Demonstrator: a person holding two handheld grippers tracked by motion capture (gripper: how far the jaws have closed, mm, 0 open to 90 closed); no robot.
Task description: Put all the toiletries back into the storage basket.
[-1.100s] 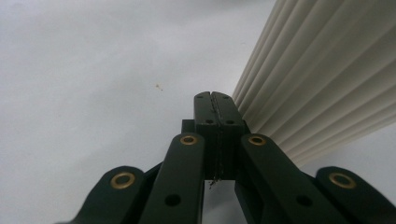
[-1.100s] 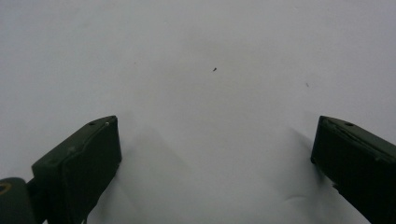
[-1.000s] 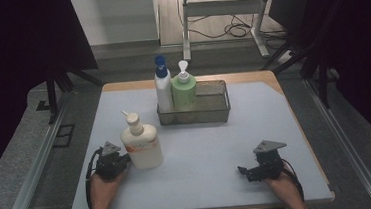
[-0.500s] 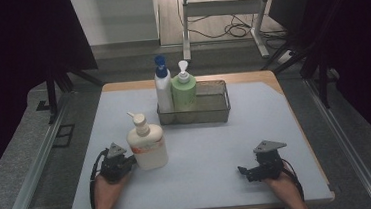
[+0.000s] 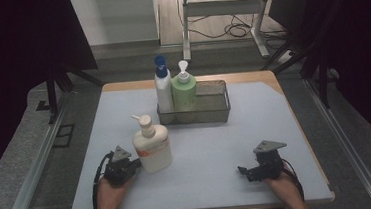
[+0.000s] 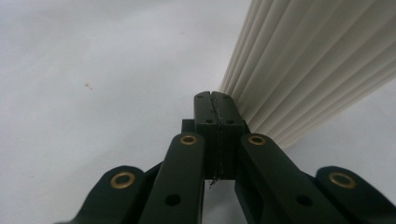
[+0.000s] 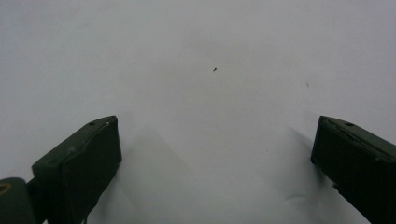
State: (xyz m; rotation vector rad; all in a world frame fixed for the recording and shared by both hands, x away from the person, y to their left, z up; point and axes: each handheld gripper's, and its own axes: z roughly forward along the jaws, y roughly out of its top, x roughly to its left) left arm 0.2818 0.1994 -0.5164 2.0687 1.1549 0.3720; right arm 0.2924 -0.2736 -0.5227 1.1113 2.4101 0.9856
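Left gripper (image 5: 128,166): black fingers (image 6: 205,116) pressed together with nothing between them, tips just beside the base of the cream pump bottle; whether they touch it cannot be told.
Right gripper (image 5: 246,172): fingers (image 7: 79,158) spread wide apart, holding nothing, low over bare bench surface, well apart from every bottle.
Cream pump bottle (image 5: 152,146): squat plastic bottle with an orange-printed label and white pump head, upright on the bench, near the front left; its ribbed-looking pale side (image 6: 299,70) rises to the right of the closed fingers in the left gripper view.
Wire basket (image 5: 214,113): grey metal mesh, rectangular, at the bench centre behind the cream bottle.
Basket contents: a tall white bottle with blue cap (image 5: 162,88) and a light green pump bottle (image 5: 184,90), both upright at the left end; the right part holds nothing.
Bench (image 5: 217,147): pale grey-blue mat over a wooden top.
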